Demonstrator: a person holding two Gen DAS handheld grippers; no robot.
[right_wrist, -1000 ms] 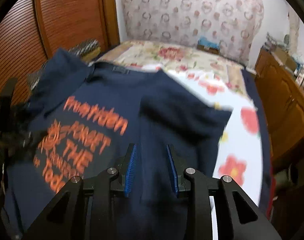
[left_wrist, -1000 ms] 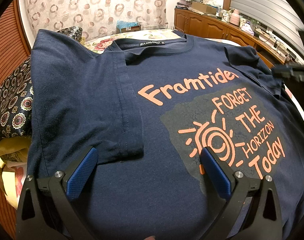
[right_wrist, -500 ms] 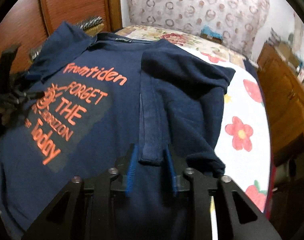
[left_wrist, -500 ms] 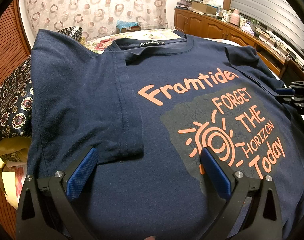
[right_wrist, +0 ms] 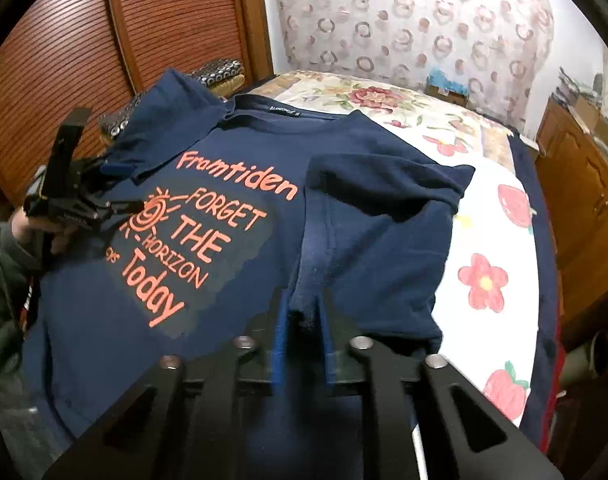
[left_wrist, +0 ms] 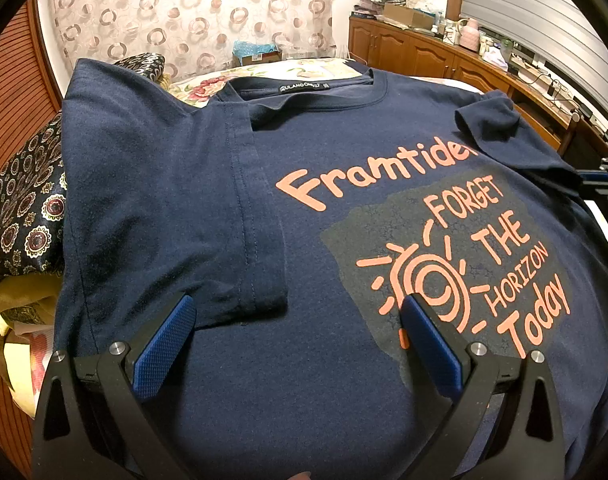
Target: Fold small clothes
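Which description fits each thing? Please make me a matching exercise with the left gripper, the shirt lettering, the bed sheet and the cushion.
Things:
A. left gripper
B. lettering
C. bed sheet
D. cushion

Descriptions:
1. orange
2. flowers and strawberries
3. wide open
4. dark, with round medallions

Pairs: A-3, B-1, C-2, D-4

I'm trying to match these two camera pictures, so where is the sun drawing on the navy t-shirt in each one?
Left wrist: sun drawing, lower right of centre, just above the left gripper's right fingertip.
Right wrist: sun drawing, left of centre, beside the other gripper's tips.
Shared landmark: the orange word Framtiden printed above it.
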